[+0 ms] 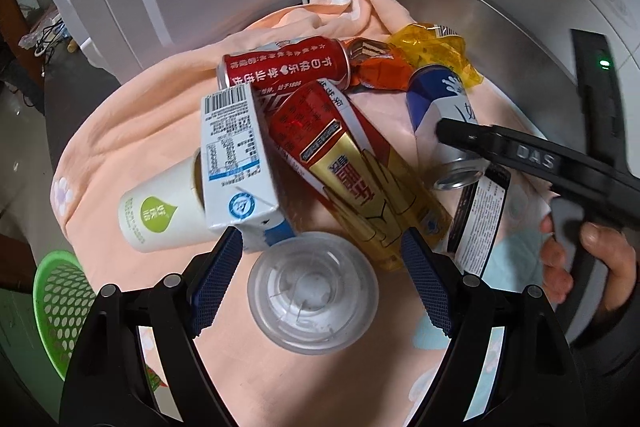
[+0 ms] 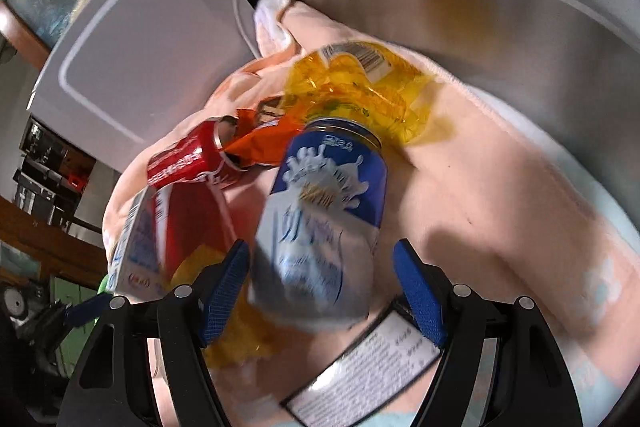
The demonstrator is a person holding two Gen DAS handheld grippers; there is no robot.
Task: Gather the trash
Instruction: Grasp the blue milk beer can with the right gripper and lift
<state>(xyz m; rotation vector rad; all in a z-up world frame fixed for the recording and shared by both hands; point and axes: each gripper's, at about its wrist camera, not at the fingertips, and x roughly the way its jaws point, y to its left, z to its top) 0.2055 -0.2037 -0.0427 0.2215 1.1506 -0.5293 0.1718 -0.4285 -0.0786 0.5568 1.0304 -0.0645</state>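
Now my open right gripper point(image 2: 322, 283) straddles the blue-white can point(image 2: 324, 223), next closing; left gripper point(image 1: 322, 263) waits open.

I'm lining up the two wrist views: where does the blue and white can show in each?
Left wrist: blue and white can at right of centre, under the right gripper.
Right wrist: centre, between the open fingers.
Shared landmark: yellow wrapper beyond it.

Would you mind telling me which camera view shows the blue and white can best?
The right wrist view: the blue and white can fills the centre between the open right hand-held gripper, though slightly blurred. In the left wrist view the same can sits off to the side, partly hidden behind that gripper's finger.
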